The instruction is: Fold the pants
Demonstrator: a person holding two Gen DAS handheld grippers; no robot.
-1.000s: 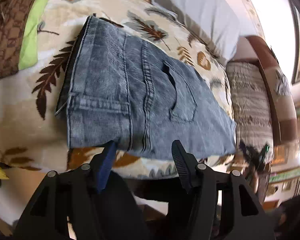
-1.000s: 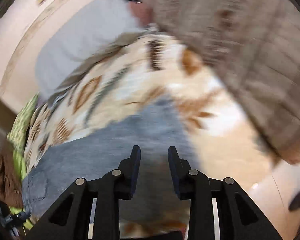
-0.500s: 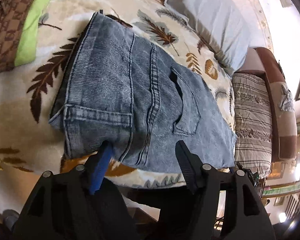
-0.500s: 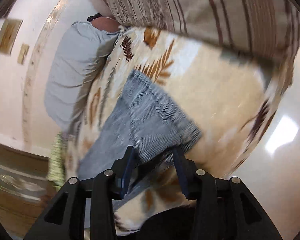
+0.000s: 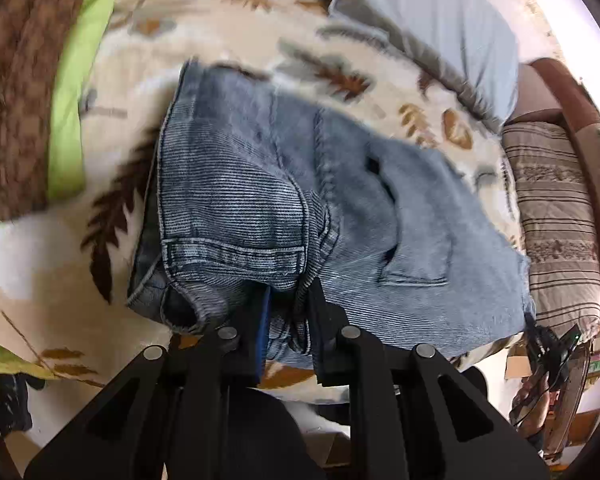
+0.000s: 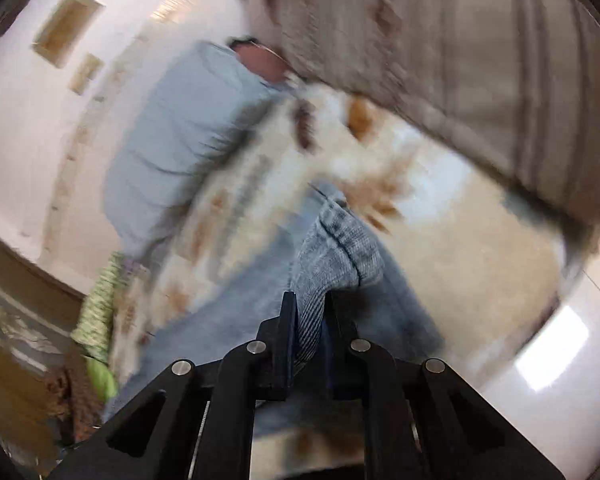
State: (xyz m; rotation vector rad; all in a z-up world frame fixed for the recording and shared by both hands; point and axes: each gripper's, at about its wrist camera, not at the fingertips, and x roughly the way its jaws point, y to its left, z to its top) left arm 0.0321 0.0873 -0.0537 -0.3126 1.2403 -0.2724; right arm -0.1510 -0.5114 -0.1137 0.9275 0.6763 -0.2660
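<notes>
My left claw (image 5: 287, 312) has just closed and is clamped on the near waistband edge of the pants (image 5: 300, 200), which lie folded on the leaf-print bed (image 5: 220, 20). On the right, my right claw (image 6: 310, 320) has just closed too, pinching a bunched denim fold.

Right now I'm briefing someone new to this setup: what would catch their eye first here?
The faded blue denim pants, partly folded, lie in the middle of a cream leaf-patterned blanket. Both tongs have just been closing and now pinch the near edge: the left tongs at the waistband, the right tongs on a bunched hem. A pale blue pillow lies behind.
</notes>
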